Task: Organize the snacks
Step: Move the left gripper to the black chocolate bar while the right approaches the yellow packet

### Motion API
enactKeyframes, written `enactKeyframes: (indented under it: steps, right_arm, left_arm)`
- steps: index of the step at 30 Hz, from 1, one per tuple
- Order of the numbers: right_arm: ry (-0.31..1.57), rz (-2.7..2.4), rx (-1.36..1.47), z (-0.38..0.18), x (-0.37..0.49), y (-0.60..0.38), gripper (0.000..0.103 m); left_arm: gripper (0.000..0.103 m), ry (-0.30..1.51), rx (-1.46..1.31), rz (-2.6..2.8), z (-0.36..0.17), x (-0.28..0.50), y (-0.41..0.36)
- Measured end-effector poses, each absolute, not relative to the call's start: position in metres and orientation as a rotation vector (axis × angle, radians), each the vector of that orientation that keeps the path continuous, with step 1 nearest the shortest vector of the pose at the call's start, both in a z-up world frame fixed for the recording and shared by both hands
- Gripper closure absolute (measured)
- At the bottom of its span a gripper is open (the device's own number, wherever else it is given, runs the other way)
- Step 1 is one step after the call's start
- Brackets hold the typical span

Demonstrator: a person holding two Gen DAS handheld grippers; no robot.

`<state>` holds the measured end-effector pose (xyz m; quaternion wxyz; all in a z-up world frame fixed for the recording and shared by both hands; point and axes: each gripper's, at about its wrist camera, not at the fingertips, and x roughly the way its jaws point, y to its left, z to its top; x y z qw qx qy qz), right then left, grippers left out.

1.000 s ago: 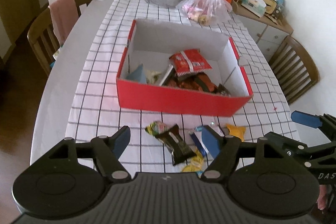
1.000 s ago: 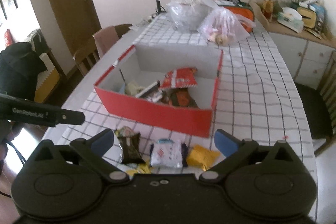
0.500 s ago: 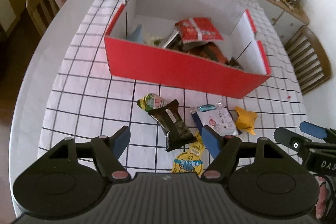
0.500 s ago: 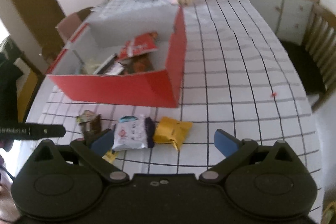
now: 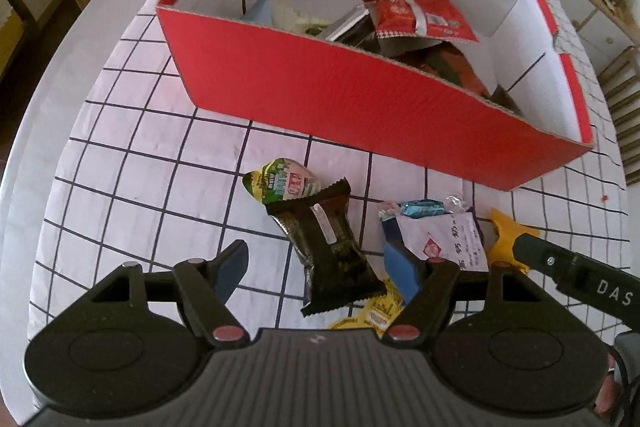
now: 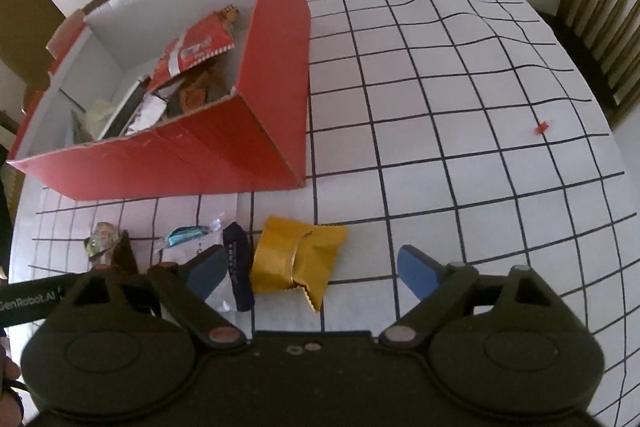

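Now both hand-held grippers have dropped close over the loose snacks: the left hand-held gripper [image 5: 316,267] spread astride the dark packet [image 5: 332,255], the right hand-held gripper [image 6: 308,267] closing, nothing pinched, around the yellow packet [image 6: 296,259], both packets ready for the red box [image 5: 360,99].

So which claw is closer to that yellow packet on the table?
Right. The right claw straddles the yellow packet, jaws closing but not touching. The left claw sits over the dark wrapper, further along.
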<state>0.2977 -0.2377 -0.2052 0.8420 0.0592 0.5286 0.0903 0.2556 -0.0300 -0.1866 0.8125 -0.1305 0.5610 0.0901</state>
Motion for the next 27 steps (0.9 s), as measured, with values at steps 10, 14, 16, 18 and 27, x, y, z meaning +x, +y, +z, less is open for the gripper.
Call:
enactKeyframes:
  steps: [10, 14, 16, 18, 27]
  right_arm:
    - [1.134, 0.178, 0.088, -0.216, 0.305, -0.229, 0.025]
    - [1.131, 0.174, 0.057, -0.22, 0.303, -0.223, 0.028]
    - [1.122, 0.172, 0.039, -0.221, 0.301, -0.22, 0.028]
    - [1.115, 0.169, 0.023, -0.221, 0.299, -0.218, 0.03]
    - [1.083, 0.152, -0.011, -0.219, 0.294, -0.225, 0.054]
  left_arm:
    - [0.029, 1.226, -0.286, 0.244, -0.205, 0.268, -0.031]
    - [0.029, 1.239, -0.279, 0.265, -0.211, 0.274, -0.032]
    - [0.029, 1.245, -0.272, 0.272, -0.214, 0.276, -0.033]
    - [0.029, 1.251, -0.271, 0.277, -0.216, 0.278, -0.034]
    - [0.031, 1.255, -0.273, 0.288, -0.22, 0.275, -0.032]
